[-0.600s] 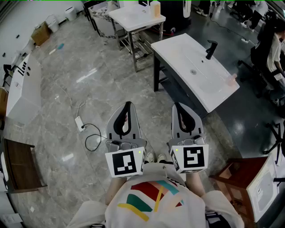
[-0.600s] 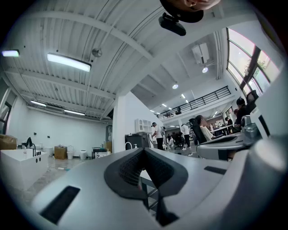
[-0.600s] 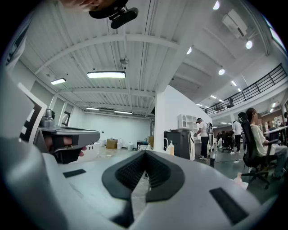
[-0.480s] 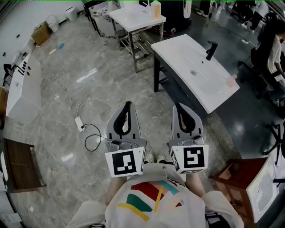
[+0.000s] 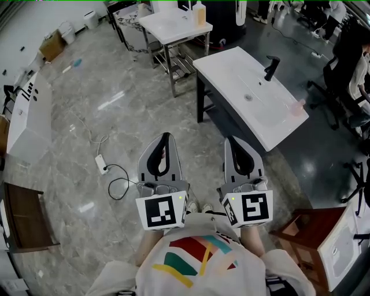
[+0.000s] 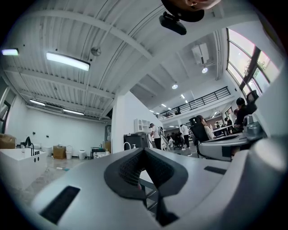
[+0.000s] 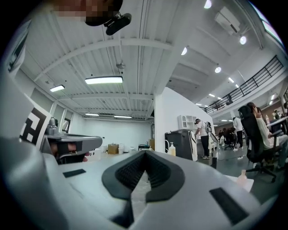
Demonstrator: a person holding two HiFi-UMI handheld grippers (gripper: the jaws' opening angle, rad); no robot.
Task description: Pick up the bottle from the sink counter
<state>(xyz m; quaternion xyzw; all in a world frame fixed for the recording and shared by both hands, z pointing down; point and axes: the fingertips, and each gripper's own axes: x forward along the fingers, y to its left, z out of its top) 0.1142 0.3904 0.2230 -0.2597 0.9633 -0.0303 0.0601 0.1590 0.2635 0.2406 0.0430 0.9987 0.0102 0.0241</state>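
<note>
The white sink counter (image 5: 231,69) with a black faucet (image 5: 270,67) stands ahead and to the right on the marble floor. A small pinkish bottle (image 5: 297,106) stands near its right end, and it also shows low at the right in the right gripper view as the bottle (image 7: 243,177). My left gripper (image 5: 166,137) and right gripper (image 5: 233,141) are held side by side close to my body, well short of the counter. Both are shut with nothing between the jaws. In the gripper views the left gripper (image 6: 144,152) and right gripper (image 7: 145,155) point up toward the hall ceiling.
A white table (image 5: 167,28) carrying a yellowish soap bottle (image 5: 199,13) stands behind the counter. A power strip with cable (image 5: 103,162) lies on the floor at left. Office chairs (image 5: 347,75) are at the right, a wooden stool (image 5: 300,226) is at the lower right, and a white cabinet (image 5: 32,115) is at the left.
The head view has shifted slightly, so the sink counter and table sit a little further left. Both grippers hold the same pose.
</note>
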